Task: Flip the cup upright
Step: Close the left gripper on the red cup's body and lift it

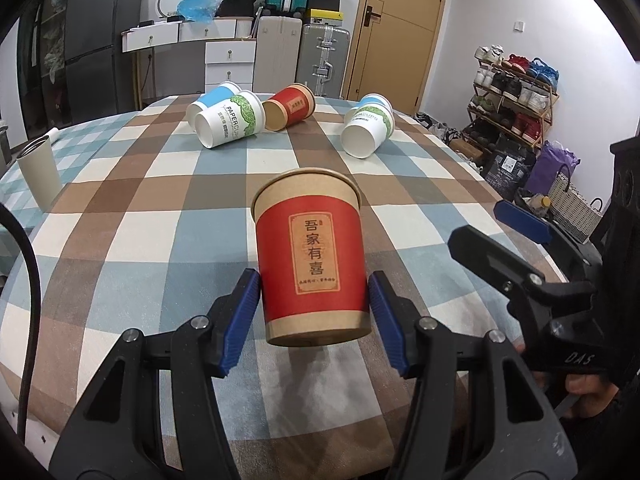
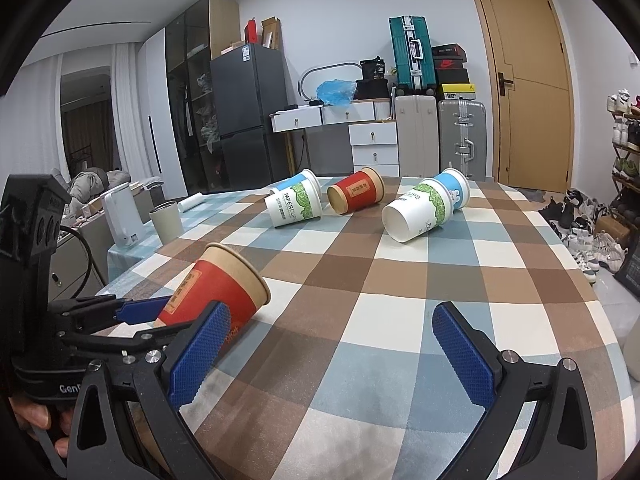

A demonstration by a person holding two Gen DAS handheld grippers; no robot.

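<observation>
A red and kraft paper cup with a printed label sits between the blue pads of my left gripper, which is shut on its lower part. The cup is lifted off the checked tablecloth and tilted, mouth pointing up and away. In the right wrist view the same cup leans at the left, held by the left gripper. My right gripper is open and empty over the cloth; it also shows in the left wrist view.
Several paper cups lie on their sides at the far end: white-green, red, white-green with a blue one behind. A grey tumbler and a white appliance stand at the left edge. Suitcases and shoe rack stand beyond.
</observation>
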